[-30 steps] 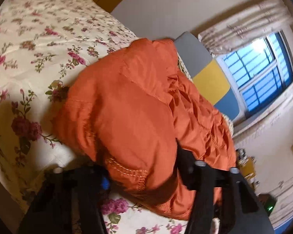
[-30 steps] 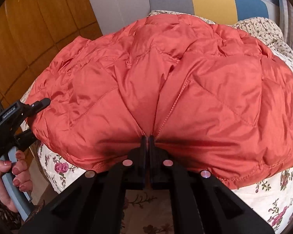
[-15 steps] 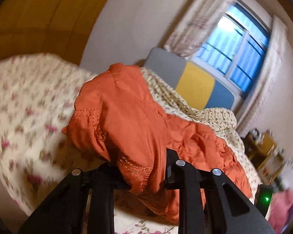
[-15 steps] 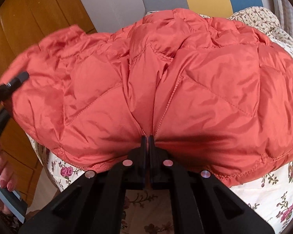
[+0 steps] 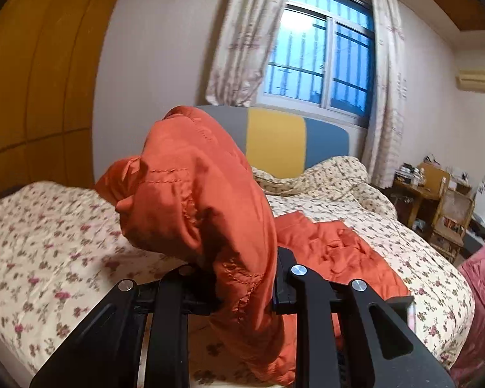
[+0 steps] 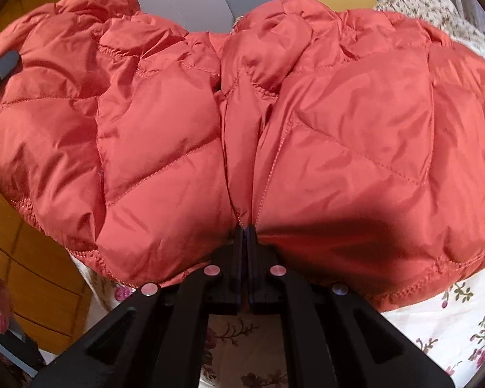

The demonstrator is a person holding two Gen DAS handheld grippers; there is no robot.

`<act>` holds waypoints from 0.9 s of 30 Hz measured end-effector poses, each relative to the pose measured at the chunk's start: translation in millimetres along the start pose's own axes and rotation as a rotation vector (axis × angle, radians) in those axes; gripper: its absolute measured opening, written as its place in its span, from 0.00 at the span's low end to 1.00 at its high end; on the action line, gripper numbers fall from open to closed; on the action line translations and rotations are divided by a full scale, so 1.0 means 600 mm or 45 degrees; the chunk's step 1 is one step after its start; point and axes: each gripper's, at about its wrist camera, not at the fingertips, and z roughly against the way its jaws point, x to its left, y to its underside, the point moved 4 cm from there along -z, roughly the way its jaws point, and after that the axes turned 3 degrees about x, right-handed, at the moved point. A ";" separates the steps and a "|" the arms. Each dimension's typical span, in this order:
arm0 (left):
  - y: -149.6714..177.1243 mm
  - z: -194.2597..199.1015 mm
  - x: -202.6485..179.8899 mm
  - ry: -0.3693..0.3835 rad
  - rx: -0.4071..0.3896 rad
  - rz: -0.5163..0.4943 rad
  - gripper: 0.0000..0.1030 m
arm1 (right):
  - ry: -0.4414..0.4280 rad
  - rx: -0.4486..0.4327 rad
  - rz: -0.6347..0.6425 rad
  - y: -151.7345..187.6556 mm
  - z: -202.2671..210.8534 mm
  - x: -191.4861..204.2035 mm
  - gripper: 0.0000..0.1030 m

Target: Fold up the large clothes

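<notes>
My left claw [image 5: 242, 286] pinches the hem of the orange quilted jacket [image 5: 203, 200], lifted above the floral bed [image 5: 48, 245]. My right claw [image 6: 245, 226], pressed together, pinches the jacket's near edge; the jacket's bulk lies on the bed.

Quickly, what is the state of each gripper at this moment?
Left gripper: closed on a bunched edge of the orange quilted jacket, lifted off the bed.
Right gripper: shut on the jacket's hem.
</notes>
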 end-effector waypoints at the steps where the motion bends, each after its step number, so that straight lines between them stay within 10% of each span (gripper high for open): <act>1: -0.003 -0.002 -0.007 0.009 -0.003 -0.020 0.22 | -0.029 -0.001 -0.022 0.000 0.005 -0.007 0.02; 6: -0.012 -0.010 -0.043 0.001 -0.022 -0.132 0.22 | -0.089 -0.158 -0.082 -0.011 0.077 -0.031 0.20; 15: -0.011 -0.022 -0.081 -0.001 -0.023 -0.196 0.22 | 0.328 -0.354 -0.253 -0.014 0.203 -0.177 0.20; 27: -0.008 -0.059 -0.176 0.089 -0.027 -0.338 0.28 | 0.256 -0.375 -0.340 0.003 0.216 -0.194 0.22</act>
